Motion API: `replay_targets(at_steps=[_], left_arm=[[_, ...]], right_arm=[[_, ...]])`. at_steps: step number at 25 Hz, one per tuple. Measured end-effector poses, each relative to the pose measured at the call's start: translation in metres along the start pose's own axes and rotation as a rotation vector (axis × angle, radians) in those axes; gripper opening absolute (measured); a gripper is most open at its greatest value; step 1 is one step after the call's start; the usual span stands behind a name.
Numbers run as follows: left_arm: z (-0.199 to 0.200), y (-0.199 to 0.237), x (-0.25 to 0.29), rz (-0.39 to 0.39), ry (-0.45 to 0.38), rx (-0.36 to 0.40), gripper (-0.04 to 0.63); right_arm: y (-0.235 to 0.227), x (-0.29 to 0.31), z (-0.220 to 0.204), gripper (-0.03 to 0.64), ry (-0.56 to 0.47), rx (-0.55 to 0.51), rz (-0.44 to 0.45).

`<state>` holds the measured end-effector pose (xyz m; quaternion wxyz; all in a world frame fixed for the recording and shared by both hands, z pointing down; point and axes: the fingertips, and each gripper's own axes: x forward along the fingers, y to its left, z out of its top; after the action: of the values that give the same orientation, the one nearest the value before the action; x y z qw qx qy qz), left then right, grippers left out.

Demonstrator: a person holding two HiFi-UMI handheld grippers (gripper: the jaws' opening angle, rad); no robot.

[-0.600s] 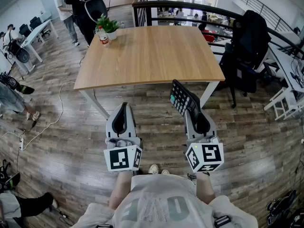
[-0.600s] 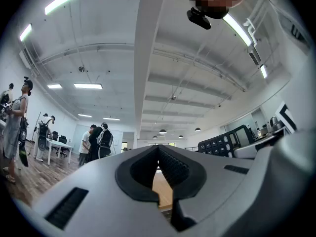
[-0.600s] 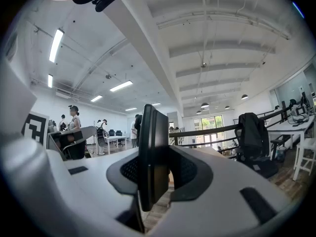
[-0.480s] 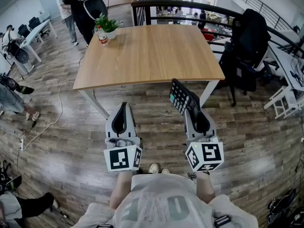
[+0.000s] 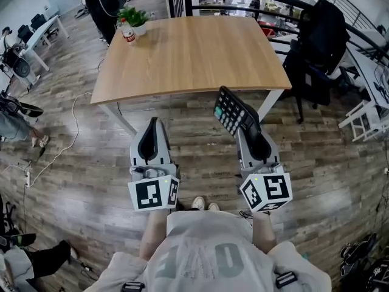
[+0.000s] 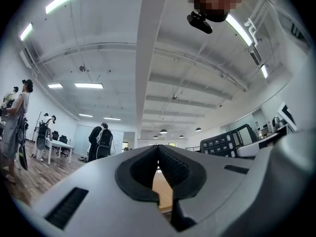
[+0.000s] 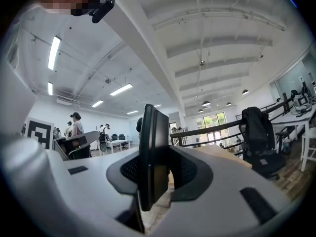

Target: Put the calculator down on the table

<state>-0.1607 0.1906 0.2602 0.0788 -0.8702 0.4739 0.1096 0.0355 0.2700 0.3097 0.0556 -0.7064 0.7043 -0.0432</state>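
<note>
One black slab-shaped calculator (image 5: 233, 110) with pale keys is hanging in the air, clenched on edge in the right gripper (image 5: 248, 132), one of two grey two-jaw grippers. It is hovering over the wood-plank floor (image 5: 73, 163), just short of the near edge of the single light wooden table (image 5: 188, 53) with white legs, toward its near right corner, and is not touching the top. In the right gripper view the right gripper (image 7: 157, 169) is pressing both pads against the calculator (image 7: 152, 152), which is showing only its thin side there; its lower end is sinking out of sight between the jaws. The key markings are too small to read.

The left gripper (image 5: 153, 125) is holding nothing; in its own view the left gripper (image 6: 159, 154) is keeping its jaws together at the tips, with the calculator (image 6: 229, 142) showing off to the right.

One green plant in a white pot (image 5: 134, 17) and one small bottle (image 5: 128, 35) are standing at the table's far left corner. One black office chair (image 5: 319, 47) is sitting beyond the right edge. The person's hands are hiding behind the two marker cubes.
</note>
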Motion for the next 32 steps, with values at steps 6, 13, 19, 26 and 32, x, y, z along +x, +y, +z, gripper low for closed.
replay_targets(at_steps=[6, 13, 19, 26, 32], left_arm=[[-0.009, 0.033, 0.005, 0.033, 0.002, -0.006, 0.009], [-0.033, 0.067, 0.018, 0.060, 0.027, -0.019, 0.009], [-0.044, 0.072, 0.071, 0.057, 0.007, -0.012, 0.009], [-0.062, 0.079, 0.167, 0.078, -0.016, 0.027, 0.009], [-0.069, 0.104, 0.278, 0.172, -0.030, 0.072, 0.009]], right_arm=[[-0.002, 0.013, -0.006, 0.117, 0.007, -0.001, -0.017], [-0.014, 0.030, -0.021, 0.117, 0.039, 0.003, -0.058], [-0.042, 0.088, -0.013, 0.117, 0.004, -0.031, -0.037], [-0.086, 0.188, -0.006, 0.117, 0.003, -0.049, 0.016], [-0.138, 0.306, 0.020, 0.117, 0.010, -0.040, 0.076]])
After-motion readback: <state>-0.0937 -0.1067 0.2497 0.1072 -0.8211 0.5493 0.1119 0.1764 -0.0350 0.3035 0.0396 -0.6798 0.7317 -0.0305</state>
